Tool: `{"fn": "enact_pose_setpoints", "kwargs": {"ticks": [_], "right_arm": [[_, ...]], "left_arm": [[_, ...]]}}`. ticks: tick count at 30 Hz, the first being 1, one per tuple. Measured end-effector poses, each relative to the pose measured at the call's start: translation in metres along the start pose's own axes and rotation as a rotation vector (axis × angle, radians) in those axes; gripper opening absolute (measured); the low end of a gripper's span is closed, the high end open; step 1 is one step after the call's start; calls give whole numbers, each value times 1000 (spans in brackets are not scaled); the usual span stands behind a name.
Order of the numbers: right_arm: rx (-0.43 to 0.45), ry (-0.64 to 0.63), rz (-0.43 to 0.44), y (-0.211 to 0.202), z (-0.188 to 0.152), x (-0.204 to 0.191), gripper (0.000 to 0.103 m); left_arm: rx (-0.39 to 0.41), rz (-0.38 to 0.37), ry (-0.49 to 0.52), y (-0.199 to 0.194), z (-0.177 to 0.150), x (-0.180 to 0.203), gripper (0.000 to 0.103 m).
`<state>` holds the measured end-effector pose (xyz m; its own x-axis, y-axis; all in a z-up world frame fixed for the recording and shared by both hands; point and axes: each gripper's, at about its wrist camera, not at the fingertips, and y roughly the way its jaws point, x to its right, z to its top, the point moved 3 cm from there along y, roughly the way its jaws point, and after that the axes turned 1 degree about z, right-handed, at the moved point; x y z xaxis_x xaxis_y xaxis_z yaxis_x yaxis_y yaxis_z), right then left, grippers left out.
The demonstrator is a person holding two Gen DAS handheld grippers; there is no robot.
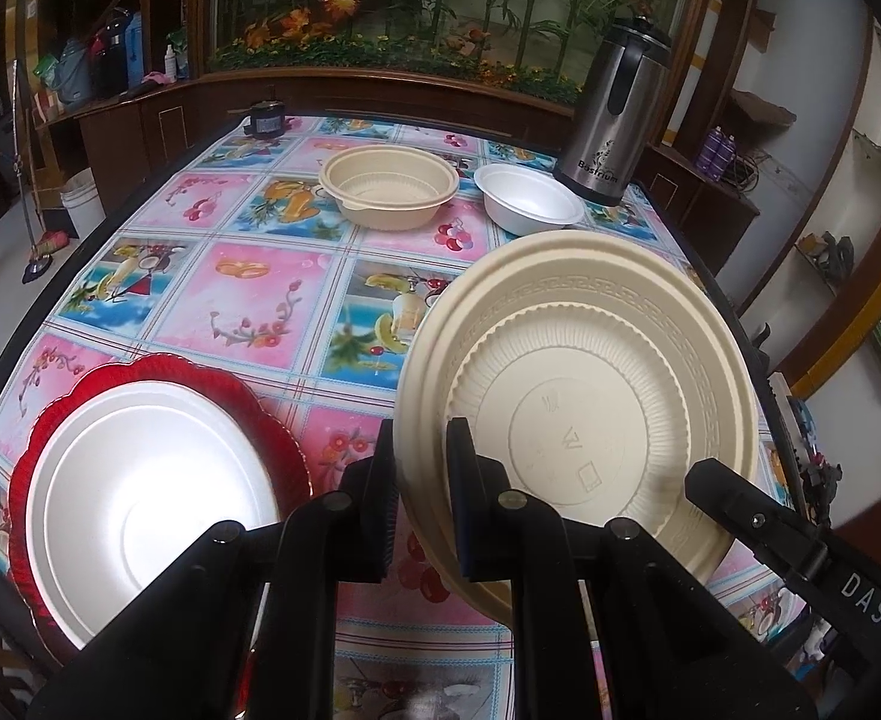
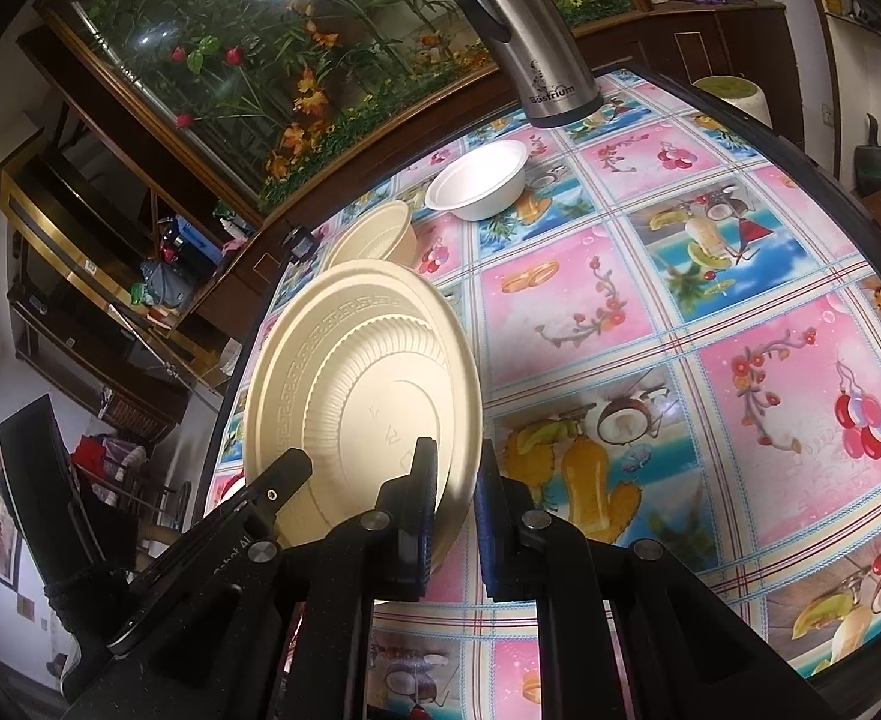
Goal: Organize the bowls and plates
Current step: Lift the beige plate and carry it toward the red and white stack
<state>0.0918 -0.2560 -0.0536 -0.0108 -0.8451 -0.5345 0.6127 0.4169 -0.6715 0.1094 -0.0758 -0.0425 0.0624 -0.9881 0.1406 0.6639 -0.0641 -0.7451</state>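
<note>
A cream plate (image 1: 584, 396) is held tilted on edge above the table, its underside facing the cameras. My left gripper (image 1: 419, 468) is shut on its near rim. My right gripper (image 2: 455, 480) is shut on the same cream plate (image 2: 356, 402) at its rim. A white plate (image 1: 140, 498) lies on a red scalloped plate (image 1: 200, 378) at the near left. A cream bowl (image 1: 389, 183) and a white bowl (image 1: 527, 198) stand at the far side; both also show in the right wrist view, cream bowl (image 2: 380, 237), white bowl (image 2: 479, 180).
A steel thermos jug (image 1: 614, 114) stands at the far right corner of the table, also in the right wrist view (image 2: 524, 36). A small dark object (image 1: 266, 117) sits at the far left edge. The flowered tablecloth (image 1: 260, 300) covers the table. Wooden cabinets stand behind.
</note>
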Motion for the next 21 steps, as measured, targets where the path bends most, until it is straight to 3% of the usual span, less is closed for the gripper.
{"fn": "enact_pose_setpoints", "kwargs": {"ticks": [21], "right_arm": [[-16, -69, 27, 7, -8, -26, 11]], "left_arm": [[16, 11, -53, -12, -3, -31, 13]]}}
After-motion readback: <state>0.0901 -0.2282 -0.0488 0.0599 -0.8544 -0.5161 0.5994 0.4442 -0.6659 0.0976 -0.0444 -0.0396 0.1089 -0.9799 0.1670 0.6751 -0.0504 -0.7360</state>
